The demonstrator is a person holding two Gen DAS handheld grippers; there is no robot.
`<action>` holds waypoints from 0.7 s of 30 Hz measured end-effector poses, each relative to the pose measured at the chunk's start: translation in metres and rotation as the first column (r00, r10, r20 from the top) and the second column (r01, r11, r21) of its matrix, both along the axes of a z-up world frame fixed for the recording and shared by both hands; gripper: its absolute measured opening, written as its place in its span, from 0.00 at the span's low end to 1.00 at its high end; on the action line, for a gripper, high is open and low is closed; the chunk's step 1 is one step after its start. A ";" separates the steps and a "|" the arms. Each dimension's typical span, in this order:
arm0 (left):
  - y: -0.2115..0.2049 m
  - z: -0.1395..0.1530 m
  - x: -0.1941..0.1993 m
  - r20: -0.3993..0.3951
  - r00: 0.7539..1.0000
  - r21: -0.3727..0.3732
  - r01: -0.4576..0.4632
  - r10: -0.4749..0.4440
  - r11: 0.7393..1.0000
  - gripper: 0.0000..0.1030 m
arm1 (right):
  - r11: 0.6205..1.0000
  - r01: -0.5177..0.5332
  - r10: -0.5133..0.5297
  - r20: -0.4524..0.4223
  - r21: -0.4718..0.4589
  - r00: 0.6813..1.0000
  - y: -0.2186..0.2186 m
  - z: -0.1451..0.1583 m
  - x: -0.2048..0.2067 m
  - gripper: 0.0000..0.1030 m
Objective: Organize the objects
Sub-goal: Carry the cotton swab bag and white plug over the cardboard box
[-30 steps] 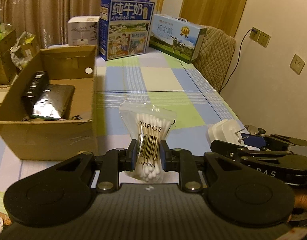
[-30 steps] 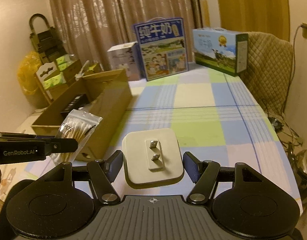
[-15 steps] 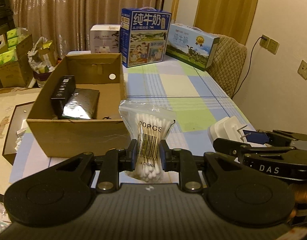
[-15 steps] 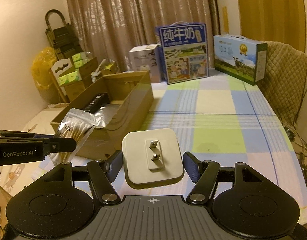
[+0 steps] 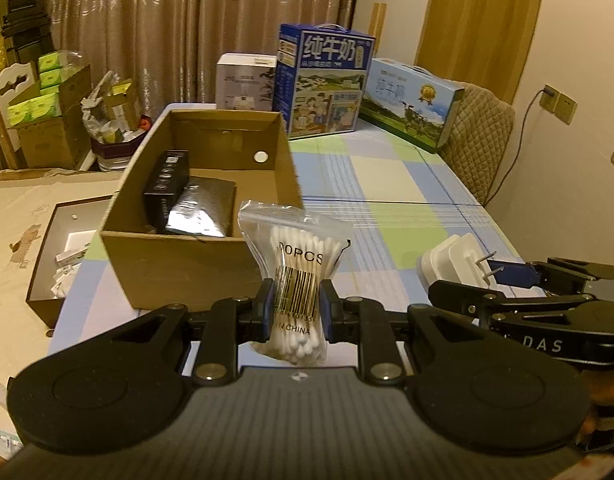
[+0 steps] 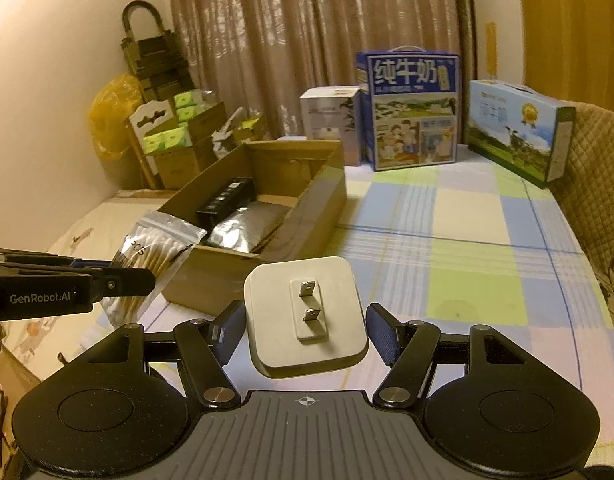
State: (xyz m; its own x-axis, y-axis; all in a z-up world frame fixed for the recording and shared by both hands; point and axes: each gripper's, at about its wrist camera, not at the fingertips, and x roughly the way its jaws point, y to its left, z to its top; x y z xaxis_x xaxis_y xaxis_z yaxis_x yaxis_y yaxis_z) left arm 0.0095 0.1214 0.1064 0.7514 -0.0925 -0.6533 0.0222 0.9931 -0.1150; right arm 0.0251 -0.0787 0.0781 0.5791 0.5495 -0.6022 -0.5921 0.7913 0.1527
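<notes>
My left gripper (image 5: 295, 308) is shut on a clear bag of cotton swabs (image 5: 297, 264), gripped at its barcode and held upright above the table's near edge. An open cardboard box (image 5: 195, 264) lies just beyond and to the left of the bag. Inside it are a black box (image 5: 165, 184) and a shiny black packet (image 5: 205, 212). My right gripper (image 6: 305, 332) is shut on a white plug adapter (image 6: 307, 320), prongs facing up, held above the checked tablecloth (image 6: 467, 240). The left gripper (image 6: 119, 280) and the swab bag (image 6: 159, 248) show at the left of the right wrist view, near the box (image 6: 307, 216).
Two milk cartons (image 5: 325, 80) (image 5: 411, 104) and a white box (image 5: 245, 84) stand at the table's far end. A padded chair (image 5: 479, 136) is at the right edge. A shallow dark tray (image 5: 51, 240) sits left of the cardboard box. Boxes and bags crowd the floor at the far left.
Both grippers have carried their loads to the left, so the cardboard box now sits nearer the middle of each view. Both grips are unchanged.
</notes>
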 end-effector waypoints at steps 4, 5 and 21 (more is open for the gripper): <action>0.017 -0.001 -0.001 -0.003 1.000 0.000 -0.027 0.027 1.000 0.18 | 0.999 -0.033 0.033 0.008 -0.003 0.999 0.016 0.003 0.004 0.61; 0.021 -0.001 -0.001 -0.004 0.999 0.002 -0.034 0.034 0.999 0.18 | 0.999 -0.043 0.043 0.010 -0.003 0.999 0.021 0.004 0.005 0.61; 0.081 0.016 0.040 0.010 0.995 0.036 -0.099 0.098 0.994 0.18 | 0.991 -0.130 0.130 0.023 -0.008 0.991 0.090 0.009 0.041 0.61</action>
